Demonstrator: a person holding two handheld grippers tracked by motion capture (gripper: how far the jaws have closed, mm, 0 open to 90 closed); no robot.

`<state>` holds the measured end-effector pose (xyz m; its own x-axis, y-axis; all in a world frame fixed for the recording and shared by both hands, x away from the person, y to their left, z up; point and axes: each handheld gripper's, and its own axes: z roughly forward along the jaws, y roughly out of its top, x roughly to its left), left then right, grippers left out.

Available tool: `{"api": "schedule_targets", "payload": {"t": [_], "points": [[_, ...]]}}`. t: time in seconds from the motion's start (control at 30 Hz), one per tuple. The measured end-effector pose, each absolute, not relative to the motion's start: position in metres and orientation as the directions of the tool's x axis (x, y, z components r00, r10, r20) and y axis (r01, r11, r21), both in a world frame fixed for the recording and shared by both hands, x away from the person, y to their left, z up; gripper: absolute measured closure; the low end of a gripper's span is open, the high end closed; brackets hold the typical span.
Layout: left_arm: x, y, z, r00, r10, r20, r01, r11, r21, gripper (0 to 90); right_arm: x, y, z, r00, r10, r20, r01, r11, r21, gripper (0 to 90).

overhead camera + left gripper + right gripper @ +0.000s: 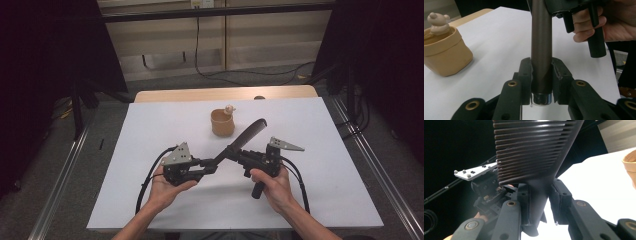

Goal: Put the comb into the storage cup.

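A dark brown comb is held in the air between both grippers, teeth end pointing up and away. My left gripper is shut on the round handle end. My right gripper is shut on the comb's body just below the teeth. In the left gripper view the jaws clamp the handle near its silver tip, and the person's other hand shows behind. In the right gripper view the jaws pinch the comb, with the left gripper's grey plate beyond it.
A tan pot with a small bear figure on its rim stands on the white table sheet behind the comb. The pot is at the left in the left gripper view. Cables trail off both grippers toward the person.
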<state>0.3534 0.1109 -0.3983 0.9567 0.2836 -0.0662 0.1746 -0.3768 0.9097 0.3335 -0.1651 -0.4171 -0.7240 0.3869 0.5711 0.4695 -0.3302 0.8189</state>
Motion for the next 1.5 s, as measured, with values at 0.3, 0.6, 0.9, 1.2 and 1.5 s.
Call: {"api": "schedule_targets", "payload": {"t": [0.3, 0.6, 0.9, 1.2, 1.5], "points": [[0.354, 0.11, -0.401, 0.949, 0.303, -0.082, 0.196, -0.368, 0.909, 64.8, 0.333, -0.164, -0.415, -0.73, 0.397, 0.556, 0.457, -0.321, 0.83, 71.8], [0.353, 0.116, -0.403, 0.931, 0.352, -0.101, 0.23, -0.347, 0.909, 42.5, 0.332, -0.169, -0.412, -0.729, 0.414, 0.546, 0.443, -0.324, 0.836, 72.4], [0.356, 0.122, -0.404, 0.907, 0.403, -0.125, 0.267, -0.32, 0.909, 23.9, 0.335, -0.175, -0.411, -0.728, 0.435, 0.529, 0.426, -0.317, 0.847, 72.6], [0.355, 0.131, -0.402, 0.886, 0.451, -0.107, 0.269, -0.313, 0.911, 9.4, 0.337, -0.182, -0.407, -0.728, 0.473, 0.496, 0.394, -0.303, 0.868, 72.6], [0.349, 0.148, -0.4, 0.856, 0.506, -0.103, 0.265, -0.258, 0.929, 4.2, 0.343, -0.187, -0.399, -0.737, 0.497, 0.457, 0.353, -0.294, 0.888, 72.6]]}}
